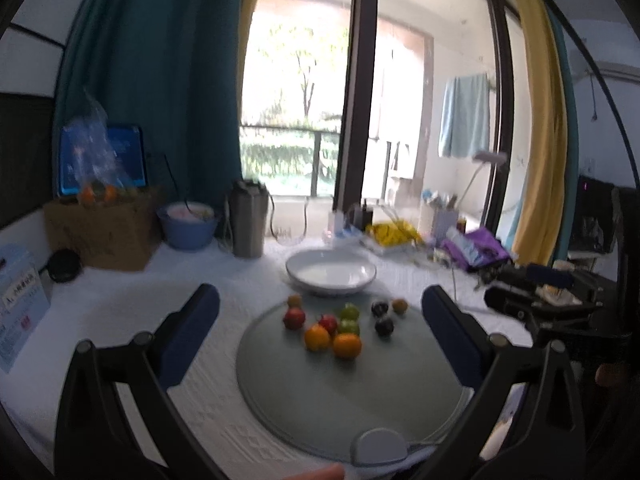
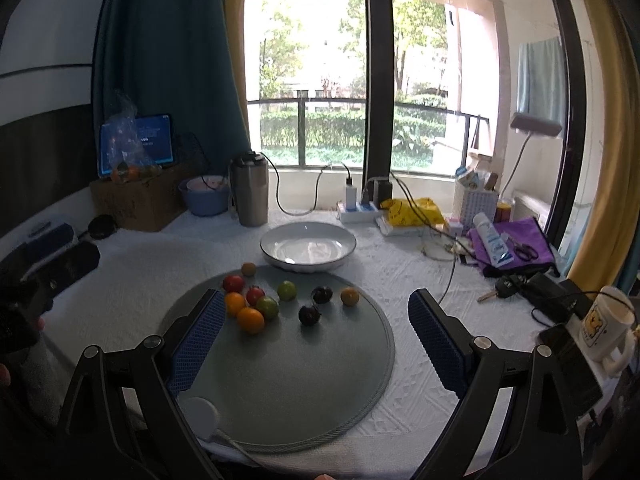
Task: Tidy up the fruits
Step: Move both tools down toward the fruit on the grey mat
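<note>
Tabletop (image 2: 400, 280), white textured cloth; bears a round grey glass disc (image 2: 300, 380) near the front edge and a white bowl (image 2: 307, 247) with a dark rim line just behind the disc, nothing visible inside it. Fruits, ten, all loose on the far half of the disc, none in the bowl: two oranges (image 2: 251, 319) touching at the near left; two red fruits (image 2: 233, 283) behind them; two green fruits (image 2: 287, 290) at centre, one touching the nearer orange; two dark plums (image 2: 309, 315) to the right, apart from each other; one yellow-orange fruit (image 2: 350, 296) at far right; one more small yellow-orange fruit (image 2: 249, 269) at the disc's far left edge, near the bowl. Left tool (image 1: 320, 308): blue-padded fingers spread wide, holding nothing, raised over the near side of the disc; view blurred. Right tool (image 2: 316, 312): blue-padded fingers likewise wide apart, holding nothing, left finger just beside the oranges in the view. Background items: steel tumbler (image 2: 250, 192), blue basin (image 2: 205, 196), cardboard box (image 2: 140, 200), yellow bag (image 2: 412, 210), purple cloth (image 2: 516, 248), white mug (image 2: 608, 324).
</note>
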